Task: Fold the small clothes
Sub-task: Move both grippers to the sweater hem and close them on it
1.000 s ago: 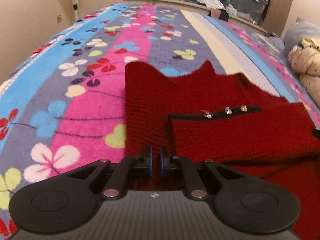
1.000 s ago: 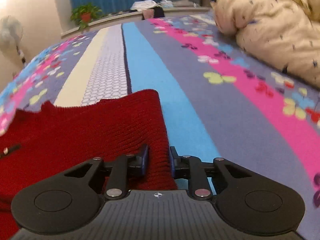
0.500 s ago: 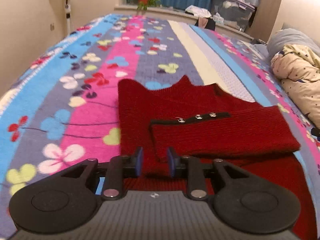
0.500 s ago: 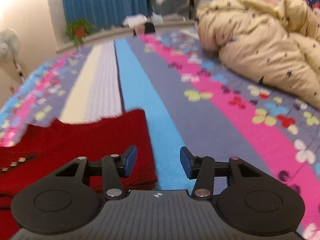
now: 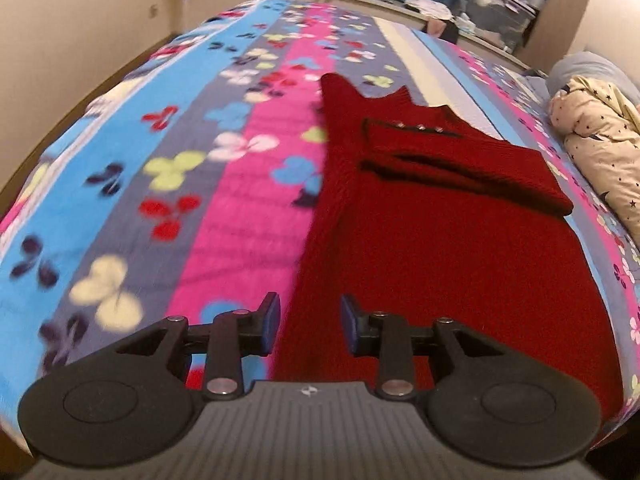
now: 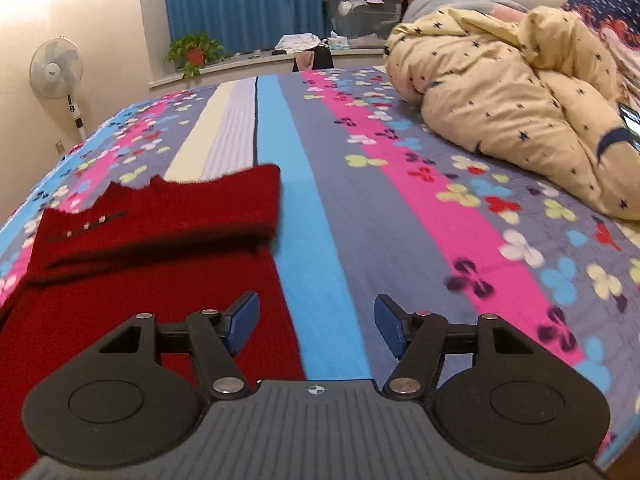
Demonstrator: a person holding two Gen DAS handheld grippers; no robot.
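A dark red knitted sweater lies flat on the striped flowered bedspread, with both sleeves folded across its chest and a black placket with small metal buttons near the neck. My left gripper is open and empty, hovering over the sweater's near left edge. In the right wrist view the sweater lies at lower left. My right gripper is open and empty, over the blue stripe just right of the sweater's right edge.
A bunched cream duvet with dark stars lies on the bed at the right. A pedestal fan stands by the left wall. A window sill holds a potted plant and a plastic storage box.
Both grippers have let go of the folded sleeves, opened, and drawn back towards the sweater's hem. The sleeves now rest across the chest.
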